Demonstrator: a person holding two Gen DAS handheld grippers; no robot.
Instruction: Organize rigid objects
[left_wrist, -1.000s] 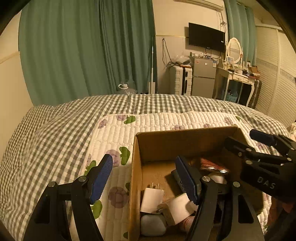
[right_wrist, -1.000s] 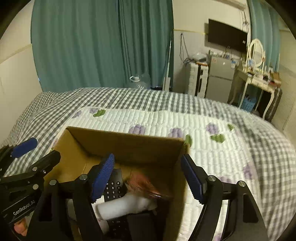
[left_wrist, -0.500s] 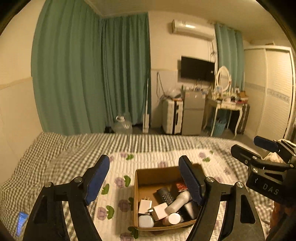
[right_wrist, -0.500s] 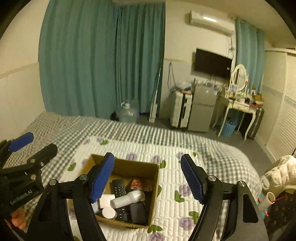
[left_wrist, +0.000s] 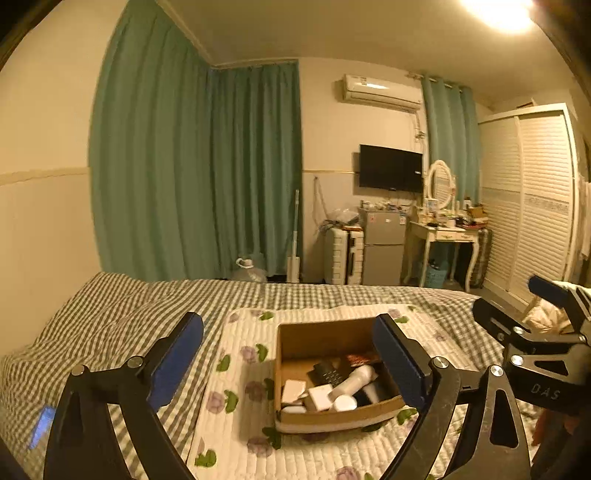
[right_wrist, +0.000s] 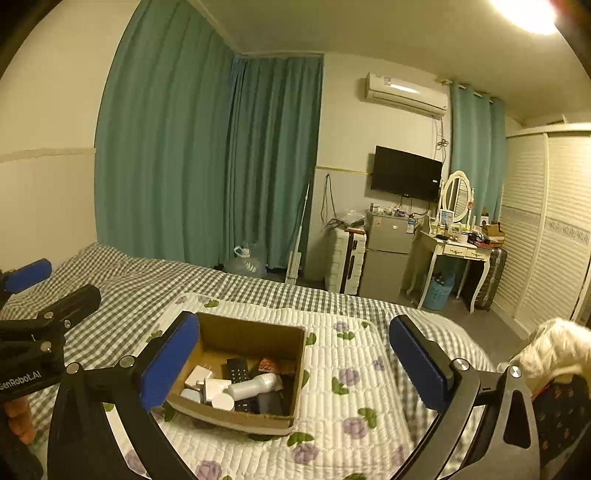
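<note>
An open cardboard box (left_wrist: 325, 334) sits on a white quilted mat on the bed; it also shows in the right wrist view (right_wrist: 251, 338). Inside lie a white bottle (left_wrist: 351, 380), a black remote (right_wrist: 237, 370), white chargers (right_wrist: 199, 376) and other small items. My left gripper (left_wrist: 291, 363) is open and empty, held well above and behind the box. My right gripper (right_wrist: 295, 363) is open and empty, also held high behind the box. Each gripper shows at the edge of the other's view.
The bed has a grey checked cover (left_wrist: 122, 314). A lit phone (left_wrist: 42, 426) lies at its left edge. Green curtains, a water jug (right_wrist: 245, 264), a suitcase, a small fridge (right_wrist: 386, 258), a vanity table and a wardrobe stand beyond the bed.
Both grippers have pulled up and back from inside the box to high above the bed. Both stay open and empty.
</note>
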